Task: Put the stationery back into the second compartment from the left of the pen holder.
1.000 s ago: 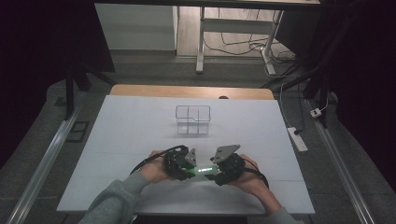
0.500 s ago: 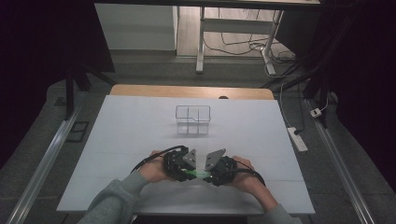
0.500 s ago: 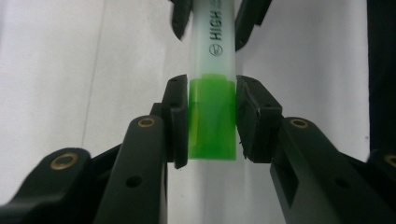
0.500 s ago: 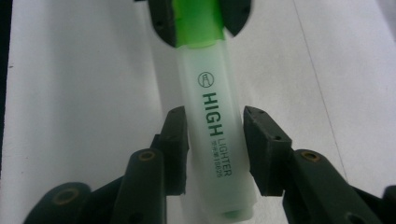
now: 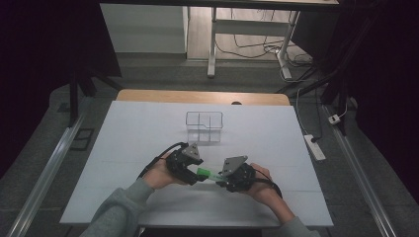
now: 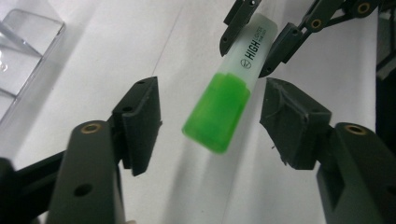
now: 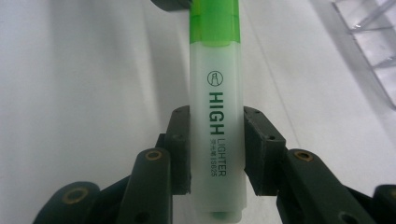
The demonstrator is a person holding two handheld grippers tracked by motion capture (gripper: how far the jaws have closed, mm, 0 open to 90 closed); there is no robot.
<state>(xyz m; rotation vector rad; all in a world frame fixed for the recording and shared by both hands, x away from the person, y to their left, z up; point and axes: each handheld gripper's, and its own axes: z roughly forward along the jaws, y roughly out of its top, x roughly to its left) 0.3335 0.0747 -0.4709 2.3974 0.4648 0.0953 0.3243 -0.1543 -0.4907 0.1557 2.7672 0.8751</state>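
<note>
I am working over the white worktop [image 5: 148, 128], with the clear divided organiser [image 5: 204, 127] standing well beyond both claws. My right claw [image 7: 216, 154] is clamping the pale barrel of the highlighter [image 7: 215, 116], and I am holding its green cap [image 6: 217, 114] out between the pads of my left claw [image 6: 210, 126], which is standing wide and touching nothing.

The risk I am seeing: the cap is sitting tilted and nearer my left claw's right-hand pad, so closing now could push it sideways and twist the barrel in the right claw's grip. A hard pull on the cap could also slide the smooth barrel out.

The barrel's rear end is cut off below my right claw, the cap's tip is running out of the right gripper view, and the organiser's compartments are too faint to read.
</note>
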